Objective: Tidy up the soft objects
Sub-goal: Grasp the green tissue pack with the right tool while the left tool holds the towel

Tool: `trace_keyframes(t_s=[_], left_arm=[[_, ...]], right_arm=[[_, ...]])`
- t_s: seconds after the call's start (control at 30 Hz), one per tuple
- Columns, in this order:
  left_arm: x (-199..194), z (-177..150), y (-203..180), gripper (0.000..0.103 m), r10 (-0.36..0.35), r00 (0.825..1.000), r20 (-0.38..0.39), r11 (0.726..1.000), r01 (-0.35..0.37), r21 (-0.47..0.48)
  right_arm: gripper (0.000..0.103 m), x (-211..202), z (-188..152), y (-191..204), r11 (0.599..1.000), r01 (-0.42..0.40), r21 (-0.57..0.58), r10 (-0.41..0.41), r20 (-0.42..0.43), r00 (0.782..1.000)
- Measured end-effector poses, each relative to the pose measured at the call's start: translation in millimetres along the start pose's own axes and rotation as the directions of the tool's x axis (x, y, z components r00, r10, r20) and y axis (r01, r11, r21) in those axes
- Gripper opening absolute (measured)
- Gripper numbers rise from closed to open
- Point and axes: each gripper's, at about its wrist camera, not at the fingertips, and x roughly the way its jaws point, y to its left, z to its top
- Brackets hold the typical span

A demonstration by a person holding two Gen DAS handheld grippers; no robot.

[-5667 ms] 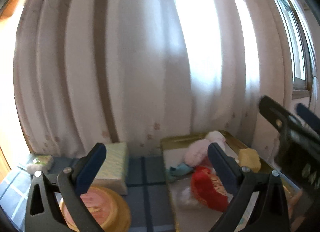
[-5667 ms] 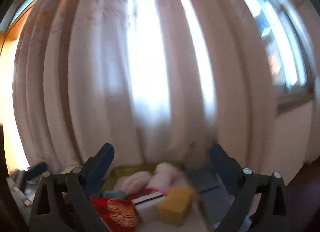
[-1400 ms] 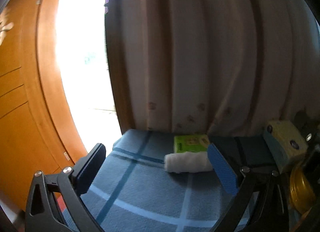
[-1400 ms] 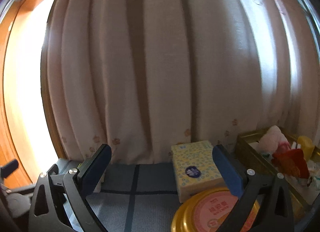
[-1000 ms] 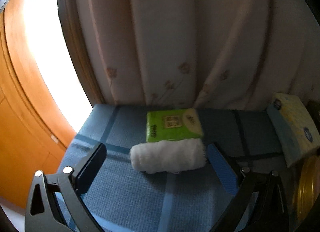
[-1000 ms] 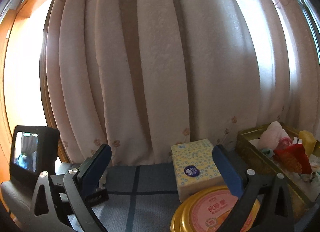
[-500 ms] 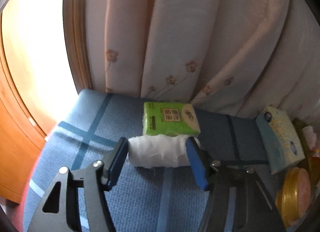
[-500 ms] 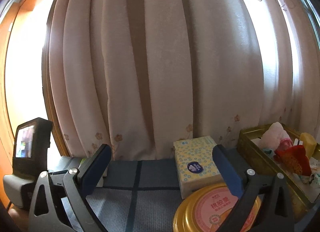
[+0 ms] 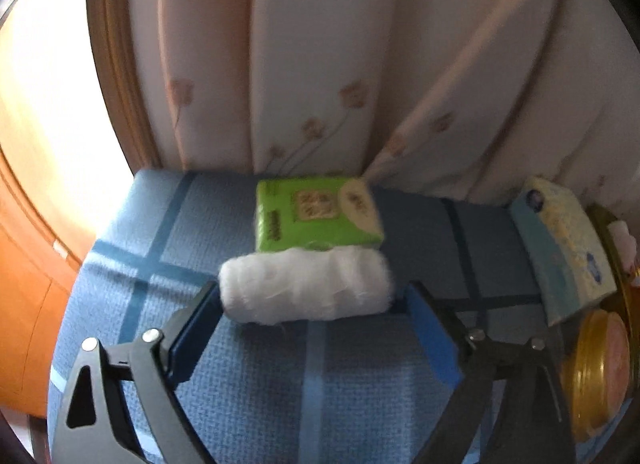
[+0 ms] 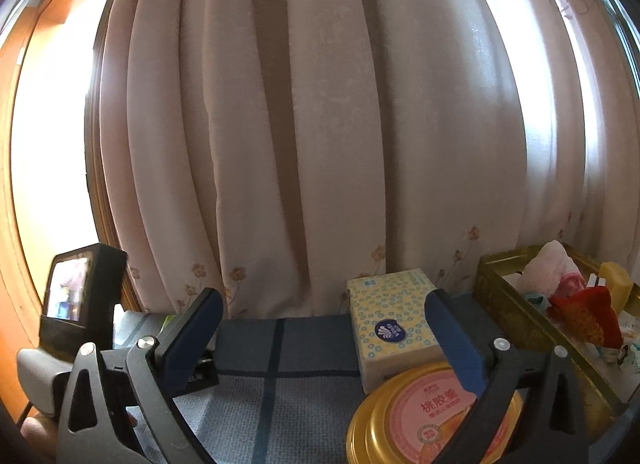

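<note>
White rolled cloth bundle (image 9: pixel 306 284) lying on blue checked surface (image 9: pixel 248 384), touching green tissue pack (image 9: pixel 316 214), between opening left claw (image 9: pixel 310 304) fingers, unpressed, right claw (image 10: pixel 320 328) wide, empty.

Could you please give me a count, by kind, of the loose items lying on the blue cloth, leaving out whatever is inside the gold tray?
Tissue packs: 2, the green tissue pack and the yellow tissue pack
White rolled cloth: 1
Round gold tin: 1
Total: 4
</note>
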Motion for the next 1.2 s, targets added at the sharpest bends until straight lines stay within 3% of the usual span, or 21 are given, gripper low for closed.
trace_keyframes(t_s=[0.07, 0.13, 0.27, 0.37, 0.43, 0.53, 0.63, 0.77, 0.83, 1.1, 1.2], left_arm=[[-1.3, 1.1, 10.0, 0.081, -0.025, 1.0, 0.01, 0.998, 0.026, -0.05], [-6.4, -0.8, 18.2, 0.08, -0.053, 0.998, 0.031, 0.995, 0.056, -0.088], [-22.0, -6.4, 31.8, 0.08, -0.031, 0.996, 0.08, 0.99, 0.042, -0.134], [-41.5, -11.6, 39.3, 0.08, 0.071, 0.987, 0.142, 0.989, -0.052, -0.136], [-55.1, -16.1, 48.5, 0.08, 0.196, 0.962, 0.191, 0.972, -0.166, -0.165], [-66.3, -19.5, 70.1, 0.08, 0.312, 0.928, 0.206, 0.931, -0.256, -0.259], [-71.3, -24.3, 89.3, 0.08, 0.363, 0.915, 0.178, 0.892, -0.286, -0.35], [-74.8, -23.8, 93.4, 0.08, 0.423, 0.891, 0.164, 0.864, -0.341, -0.37], [-75.3, -21.9, 89.0, 0.08, 0.469, 0.869, 0.159, 0.849, -0.394, -0.351], [-77.2, -14.7, 84.2, 0.08, 0.478, 0.867, 0.138, 0.853, -0.421, -0.31], [-68.0, -17.7, 81.8, 0.08, 0.479, 0.867, 0.137, 0.855, -0.424, -0.298]], right_arm=[[0.102, 0.6, -0.2, 0.5, 1.0, -0.004, -0.001, 0.004, -0.005, 1.0], [0.102, 1.1, -0.4, 1.9, 1.0, -0.006, -0.008, 0.006, -0.007, 1.0], [0.102, 3.7, -1.8, 9.0, 0.999, -0.035, -0.039, 0.034, -0.024, 0.999], [0.102, 8.5, -2.8, 20.2, 0.994, -0.083, -0.076, 0.079, -0.052, 0.996], [0.102, 13.7, -3.4, 26.8, 0.988, -0.14, -0.072, 0.134, -0.079, 0.988], [0.102, 33.8, -3.5, 45.9, 0.971, -0.229, -0.064, 0.215, -0.174, 0.961], [0.102, 62.8, -4.1, 71.0, 0.951, -0.304, -0.065, 0.275, -0.279, 0.92], [0.102, 103.4, -12.4, 101.0, 0.939, -0.339, -0.062, 0.289, -0.394, 0.873], [0.102, 121.5, -16.4, 113.1, 0.936, -0.351, -0.039, 0.296, -0.452, 0.841], [0.102, 173.9, -21.4, 129.4, 0.954, -0.299, -0.012, 0.243, -0.548, 0.8], [0.102, 186.3, -27.3, 138.2, 0.956, -0.291, -0.03, 0.216, -0.6, 0.77]])
